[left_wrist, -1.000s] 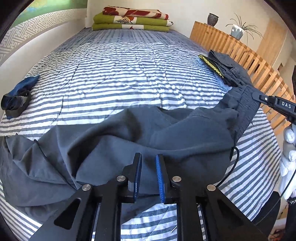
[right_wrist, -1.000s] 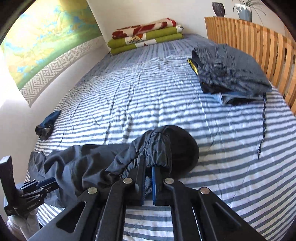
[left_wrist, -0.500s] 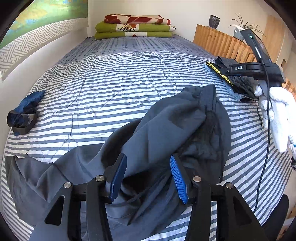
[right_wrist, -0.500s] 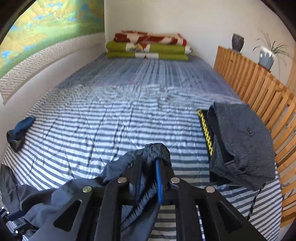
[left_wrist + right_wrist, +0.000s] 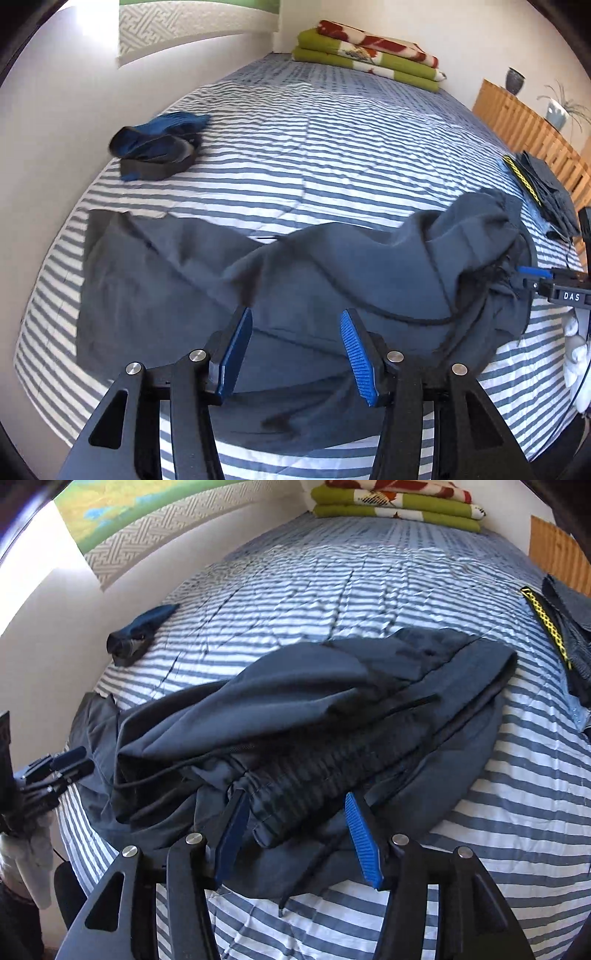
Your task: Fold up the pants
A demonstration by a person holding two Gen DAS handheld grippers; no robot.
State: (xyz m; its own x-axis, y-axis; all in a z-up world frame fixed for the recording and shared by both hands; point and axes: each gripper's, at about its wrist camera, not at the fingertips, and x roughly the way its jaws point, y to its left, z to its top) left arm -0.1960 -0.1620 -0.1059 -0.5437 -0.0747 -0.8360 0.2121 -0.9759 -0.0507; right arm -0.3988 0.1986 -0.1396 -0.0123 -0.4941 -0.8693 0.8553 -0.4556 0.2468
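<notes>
Pants (image 5: pixel 295 280) lying bunched lower centre, both grippers (image 5: pixel 295 354) (image 5: pixel 295 838) just opening, gripping nothing; loose waistband (image 5: pixel 314 779) risking a crooked fold.

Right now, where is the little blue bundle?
In the left wrist view the blue bundle lies far left on the striped bed, by the wall, beyond the dark pants.

Bright daylight, glare on the left wall (image 5: pixel 44 155), heavy fisheye bending and dark corners.
</notes>
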